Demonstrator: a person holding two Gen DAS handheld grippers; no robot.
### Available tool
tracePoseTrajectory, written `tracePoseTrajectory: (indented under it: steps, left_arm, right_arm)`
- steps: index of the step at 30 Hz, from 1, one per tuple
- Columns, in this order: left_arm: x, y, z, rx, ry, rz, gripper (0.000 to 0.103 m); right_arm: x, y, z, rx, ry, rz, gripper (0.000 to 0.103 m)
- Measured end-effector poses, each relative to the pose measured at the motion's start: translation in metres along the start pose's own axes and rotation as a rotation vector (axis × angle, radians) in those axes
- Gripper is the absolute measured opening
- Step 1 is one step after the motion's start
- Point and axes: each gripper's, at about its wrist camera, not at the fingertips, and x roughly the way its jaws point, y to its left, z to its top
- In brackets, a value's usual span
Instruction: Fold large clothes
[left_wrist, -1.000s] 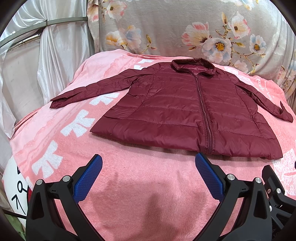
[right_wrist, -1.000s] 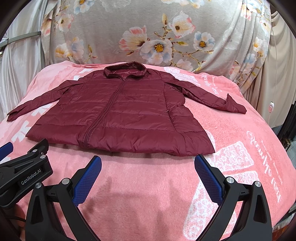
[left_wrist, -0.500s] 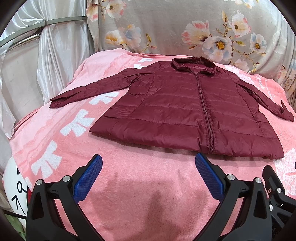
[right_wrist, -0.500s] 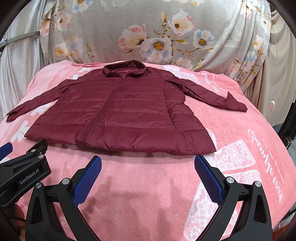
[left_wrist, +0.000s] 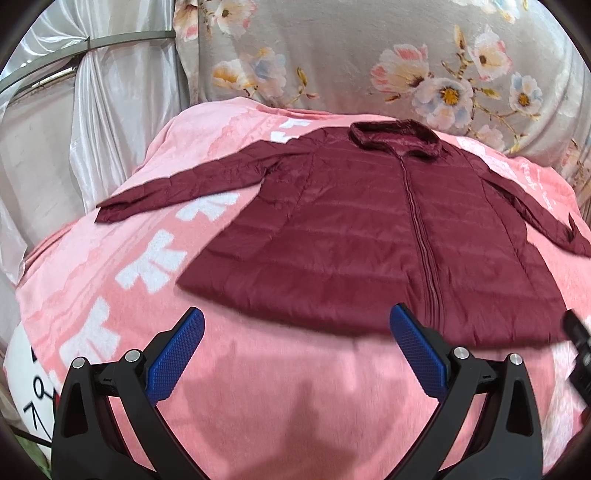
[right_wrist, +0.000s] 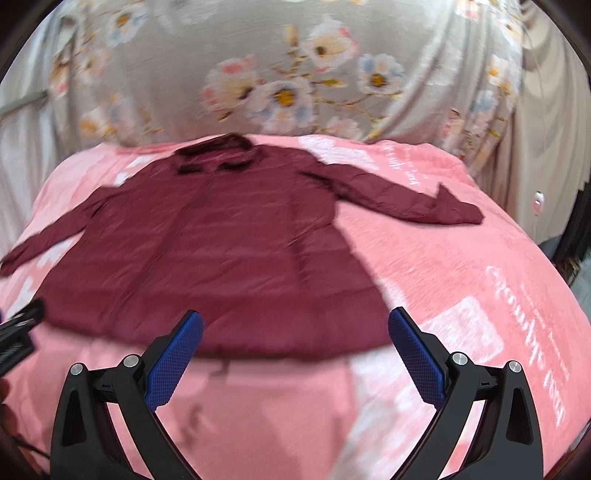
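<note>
While above jacket (left_wrist: 369, 236) hem, both jaws agape.

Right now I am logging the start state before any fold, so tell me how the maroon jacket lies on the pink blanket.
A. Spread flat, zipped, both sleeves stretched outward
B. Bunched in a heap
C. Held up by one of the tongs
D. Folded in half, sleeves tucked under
A: the maroon jacket lies flat on the pink blanket with its zipper closed and sleeves spread; left tongs and right tongs are open and hold nothing.

both wrist views facing jacket (left_wrist: 369, 236), near hem
</note>
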Motion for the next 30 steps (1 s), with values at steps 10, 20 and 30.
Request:
tracePoseTrajectory:
  steps: [10,20,30]
  left_arm:
    - [0.034,-0.006,0.066,-0.016,-0.078,0.084,0.098]
    - [0.109,-0.022,0.088,-0.021,-0.043,0.148,0.098]
    - [0.162,-0.028,0.062,0.000,0.081,0.165,0.098]
  right_arm:
    - [0.078,-0.128,0.062,0.245,-0.039,-0.098,0.098]
    - [0.192,-0.215,0.123,0.367,-0.021,-0.288,0.098]
    - [0.282,-0.248,0.124,0.429,0.160,-0.320,0.032]
